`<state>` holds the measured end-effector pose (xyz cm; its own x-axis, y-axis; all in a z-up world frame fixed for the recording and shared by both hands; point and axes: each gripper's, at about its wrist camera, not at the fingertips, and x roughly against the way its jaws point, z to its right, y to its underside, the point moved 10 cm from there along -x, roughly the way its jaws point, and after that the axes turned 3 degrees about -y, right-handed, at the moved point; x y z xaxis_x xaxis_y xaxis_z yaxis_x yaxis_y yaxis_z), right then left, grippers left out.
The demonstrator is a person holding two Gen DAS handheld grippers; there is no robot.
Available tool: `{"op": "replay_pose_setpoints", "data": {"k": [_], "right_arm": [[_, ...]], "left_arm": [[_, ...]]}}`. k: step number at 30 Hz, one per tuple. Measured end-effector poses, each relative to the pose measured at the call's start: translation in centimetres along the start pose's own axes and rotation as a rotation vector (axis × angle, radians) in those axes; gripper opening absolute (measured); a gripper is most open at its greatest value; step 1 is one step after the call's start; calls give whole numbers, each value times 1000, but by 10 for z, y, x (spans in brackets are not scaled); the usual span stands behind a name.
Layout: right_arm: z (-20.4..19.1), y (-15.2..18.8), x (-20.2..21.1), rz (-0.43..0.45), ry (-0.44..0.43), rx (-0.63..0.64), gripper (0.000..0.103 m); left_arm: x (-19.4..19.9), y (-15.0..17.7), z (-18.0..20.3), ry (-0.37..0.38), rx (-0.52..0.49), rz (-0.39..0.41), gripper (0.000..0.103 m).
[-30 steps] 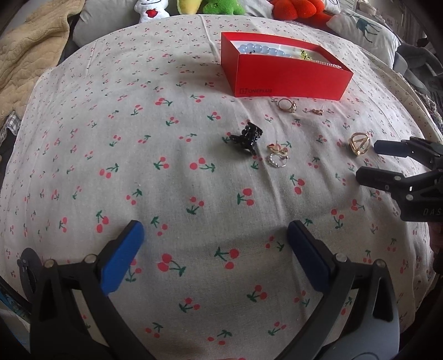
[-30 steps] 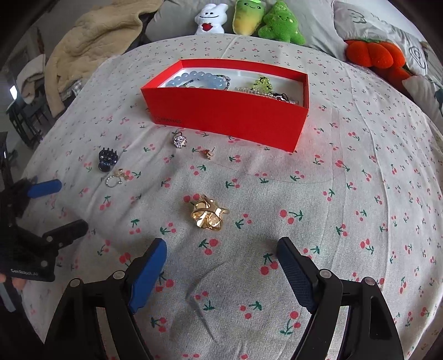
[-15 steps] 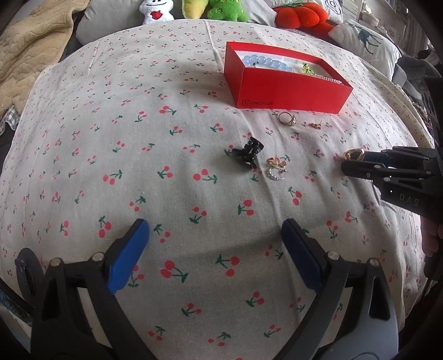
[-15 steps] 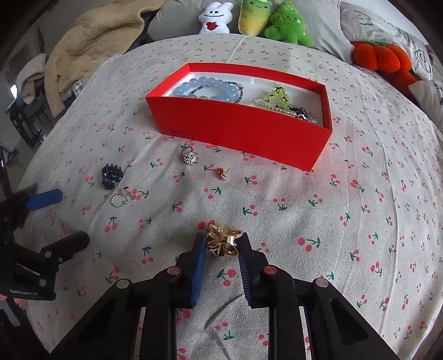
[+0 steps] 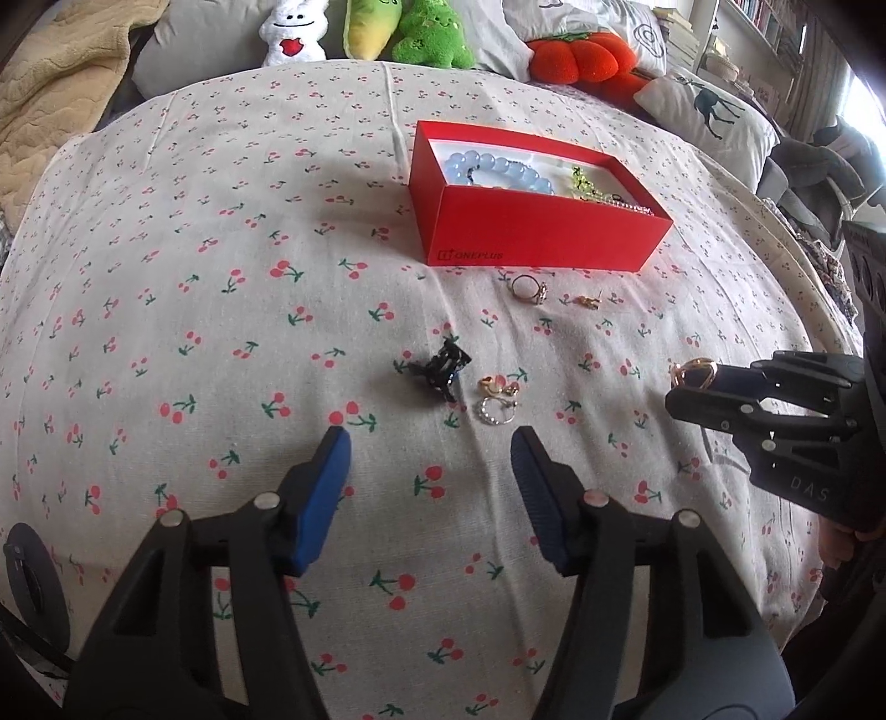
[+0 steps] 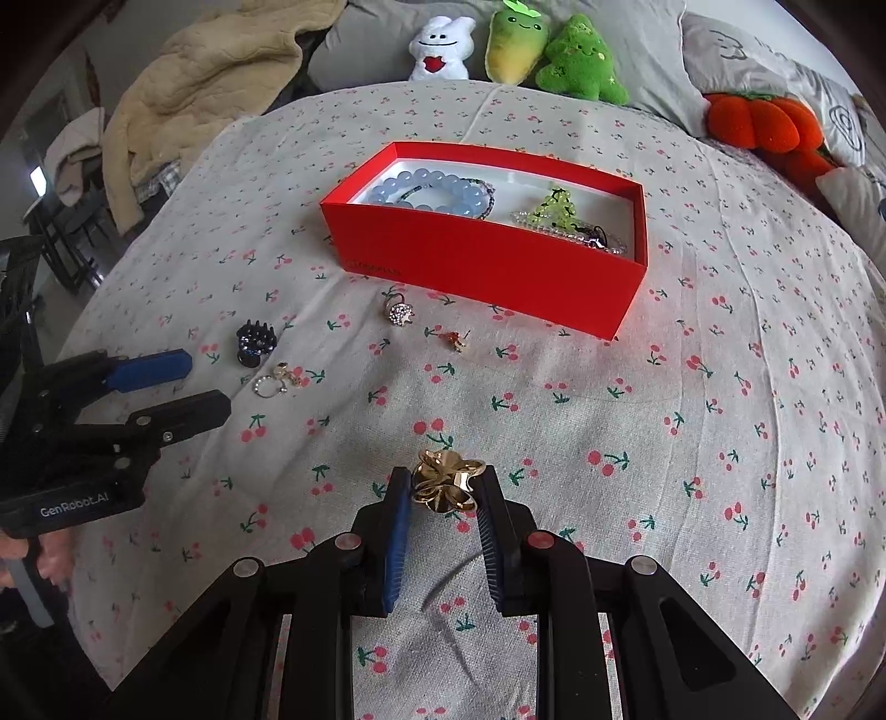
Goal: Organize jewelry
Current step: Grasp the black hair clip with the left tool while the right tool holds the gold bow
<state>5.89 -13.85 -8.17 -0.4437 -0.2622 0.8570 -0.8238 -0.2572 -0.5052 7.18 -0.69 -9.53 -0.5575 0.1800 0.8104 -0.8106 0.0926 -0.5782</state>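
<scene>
My right gripper (image 6: 443,490) is shut on a gold flower-shaped clip (image 6: 444,481), held just above the cherry-print cloth; it also shows in the left wrist view (image 5: 692,374). My left gripper (image 5: 429,471) is open and empty, short of a black claw clip (image 5: 443,363) and a gold earring with a silver hoop (image 5: 496,399). A stone ring (image 5: 529,289) and a small gold stud (image 5: 587,301) lie in front of the red box (image 5: 531,243). The box holds a blue bead bracelet (image 6: 426,191) and a green beaded charm (image 6: 556,206).
Plush toys (image 6: 515,41) and an orange plush (image 6: 758,119) line the back of the bed. A beige blanket (image 6: 205,72) lies at the back left. Pillows (image 5: 714,111) sit at the right.
My right gripper closed on the gold flower clip and lifted it slightly. My left gripper moved forward toward the black claw clip and the earring, and its jaws narrowed.
</scene>
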Motion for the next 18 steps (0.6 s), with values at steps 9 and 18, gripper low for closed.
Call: {"op": "replay_pose_setpoints", "data": {"k": [9, 18], "right_arm": [[6, -2, 4, 8, -4, -16, 24], [12, -2, 5, 8, -1, -30, 24]], "left_arm": [[-11, -17, 6, -11, 9, 25, 54], [-17, -19, 7, -14, 17, 19, 21]]}}
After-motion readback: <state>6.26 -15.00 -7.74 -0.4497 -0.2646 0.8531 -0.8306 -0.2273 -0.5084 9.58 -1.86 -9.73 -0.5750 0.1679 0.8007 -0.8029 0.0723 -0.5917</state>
